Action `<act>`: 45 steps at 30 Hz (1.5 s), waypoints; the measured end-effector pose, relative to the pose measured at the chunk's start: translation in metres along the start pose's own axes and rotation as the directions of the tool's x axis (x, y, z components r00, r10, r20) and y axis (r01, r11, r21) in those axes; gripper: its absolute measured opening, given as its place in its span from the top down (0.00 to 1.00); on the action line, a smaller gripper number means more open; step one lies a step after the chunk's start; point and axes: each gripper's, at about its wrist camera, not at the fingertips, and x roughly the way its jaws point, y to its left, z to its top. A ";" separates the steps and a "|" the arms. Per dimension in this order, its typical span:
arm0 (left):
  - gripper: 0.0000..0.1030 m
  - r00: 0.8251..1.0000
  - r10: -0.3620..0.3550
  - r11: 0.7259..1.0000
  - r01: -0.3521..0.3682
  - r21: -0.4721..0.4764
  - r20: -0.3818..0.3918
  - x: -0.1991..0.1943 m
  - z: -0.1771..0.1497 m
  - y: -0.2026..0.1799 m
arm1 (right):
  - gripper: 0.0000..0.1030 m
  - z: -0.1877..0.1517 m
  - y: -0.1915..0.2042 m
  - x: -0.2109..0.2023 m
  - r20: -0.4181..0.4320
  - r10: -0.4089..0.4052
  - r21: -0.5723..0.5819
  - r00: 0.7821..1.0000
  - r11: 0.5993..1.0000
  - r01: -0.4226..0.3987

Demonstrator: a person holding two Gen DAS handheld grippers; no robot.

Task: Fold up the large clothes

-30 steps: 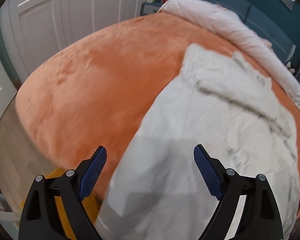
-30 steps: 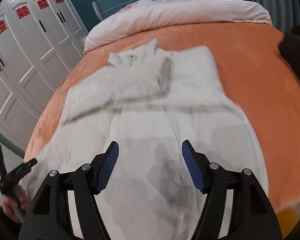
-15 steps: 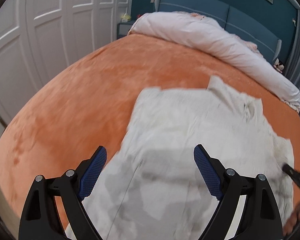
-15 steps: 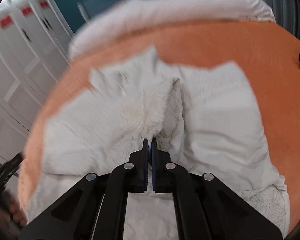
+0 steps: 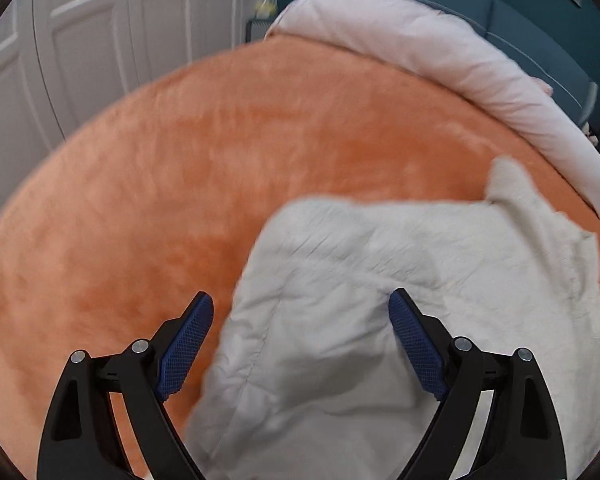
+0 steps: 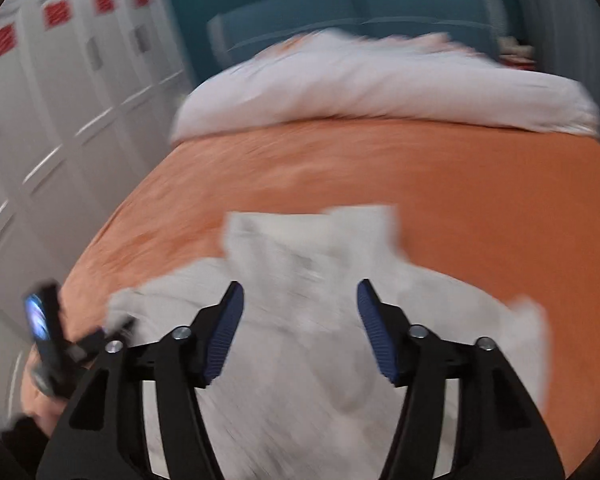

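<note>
A large white fleecy garment (image 5: 400, 280) lies partly folded on the orange bed cover (image 5: 200, 168). My left gripper (image 5: 300, 344) hovers open over the garment's left edge, its blue pads clear of the cloth. In the right wrist view the same garment (image 6: 300, 280) spreads under my right gripper (image 6: 300, 332), whose jaws are opening with nothing pinched between them. The picture there is blurred by motion. At the lower left of that view the left gripper (image 6: 48, 344) shows in a person's hand.
A rolled white duvet (image 6: 380, 92) lies across the head of the bed before a blue headboard (image 6: 340, 12). White wardrobe doors (image 5: 80, 40) stand along the left side. Orange cover lies bare on the left and beyond the garment.
Both grippers have travelled forward over the bed toward its head. The right gripper shut on the garment half a second ago and has opened again; the cloth now lies bunched beneath it.
</note>
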 end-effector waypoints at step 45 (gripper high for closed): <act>0.08 0.962 -0.256 0.873 0.188 0.450 0.096 -0.065 -0.001 -0.293 | 0.74 -0.099 -0.182 0.022 -0.035 -0.170 0.309 0.985 0.935 0.173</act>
